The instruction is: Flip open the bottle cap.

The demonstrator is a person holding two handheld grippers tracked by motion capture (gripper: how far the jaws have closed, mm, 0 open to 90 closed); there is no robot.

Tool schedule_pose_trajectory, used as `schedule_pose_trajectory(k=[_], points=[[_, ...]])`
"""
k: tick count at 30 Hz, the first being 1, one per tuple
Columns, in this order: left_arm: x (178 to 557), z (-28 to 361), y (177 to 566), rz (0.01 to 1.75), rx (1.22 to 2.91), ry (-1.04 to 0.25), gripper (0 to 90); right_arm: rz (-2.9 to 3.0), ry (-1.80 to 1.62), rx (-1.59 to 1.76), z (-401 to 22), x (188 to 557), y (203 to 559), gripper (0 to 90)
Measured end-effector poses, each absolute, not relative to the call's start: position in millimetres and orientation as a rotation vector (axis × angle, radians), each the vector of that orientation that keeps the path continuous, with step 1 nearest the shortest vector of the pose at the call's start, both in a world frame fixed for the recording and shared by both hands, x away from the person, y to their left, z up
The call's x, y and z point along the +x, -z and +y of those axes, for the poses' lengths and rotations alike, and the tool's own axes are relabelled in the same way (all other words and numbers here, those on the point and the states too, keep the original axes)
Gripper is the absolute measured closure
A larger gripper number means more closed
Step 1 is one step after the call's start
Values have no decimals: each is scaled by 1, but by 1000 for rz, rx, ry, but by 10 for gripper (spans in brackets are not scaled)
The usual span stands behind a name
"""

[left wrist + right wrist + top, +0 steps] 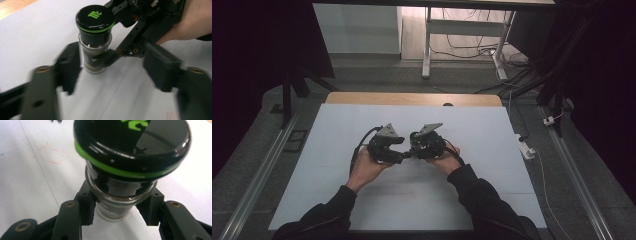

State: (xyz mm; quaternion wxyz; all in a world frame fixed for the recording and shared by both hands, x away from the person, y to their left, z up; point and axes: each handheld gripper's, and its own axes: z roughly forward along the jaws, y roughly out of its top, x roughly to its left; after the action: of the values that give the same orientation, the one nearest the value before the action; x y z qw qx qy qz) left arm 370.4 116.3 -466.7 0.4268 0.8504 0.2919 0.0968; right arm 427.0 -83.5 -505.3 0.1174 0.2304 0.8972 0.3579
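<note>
A small glass spice jar (pixel 95 37) with a black lid, a green ring and a green logo stands just above the white table sheet (pixel 492 165). My right gripper (pixel 117 207) is shut on the glass body below the lid, one pad on each side. In the left gripper view the right gripper (pixel 100 60) reaches in from the upper right, held by a hand. My left gripper (pixel 116 70) has its blurred jaws on either side of the jar: the left jaw is close beside the glass and the right jaw stands well apart. In the high view the two grippers (pixel 399 156) (pixel 413 150) meet tip to tip at mid-table.
The white sheet covers a wooden table whose far edge (pixel 412 98) shows bare wood. Both forearms in dark sleeves come in from the bottom. Beyond the table stand a white desk frame (pixel 427 45) and loose cables on the floor (pixel 512 75).
</note>
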Motion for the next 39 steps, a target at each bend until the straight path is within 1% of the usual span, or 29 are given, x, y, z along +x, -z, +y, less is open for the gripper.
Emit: schedule_pose_trajectory(k=[3, 7, 9, 10, 24, 39], points=[[373, 116, 466, 721, 2125, -230, 577, 2626, -1047, 675, -83, 427, 505, 527], [374, 110, 466, 701, 2146, -209, 749, 2626, -1048, 675, -84, 427, 505, 527], [374, 106, 465, 683, 2165, -203, 855, 2626, -1048, 674, -84, 427, 505, 527], [374, 103, 465, 680, 2167, -209, 885, 2626, -1046, 672, -84, 427, 505, 527], [382, 95, 468, 717, 2156, -198, 889, 2628, -1043, 673, -83, 427, 505, 528], [387, 98, 456, 715, 2132, -214, 890, 2632, -1045, 670, -84, 427, 505, 528]])
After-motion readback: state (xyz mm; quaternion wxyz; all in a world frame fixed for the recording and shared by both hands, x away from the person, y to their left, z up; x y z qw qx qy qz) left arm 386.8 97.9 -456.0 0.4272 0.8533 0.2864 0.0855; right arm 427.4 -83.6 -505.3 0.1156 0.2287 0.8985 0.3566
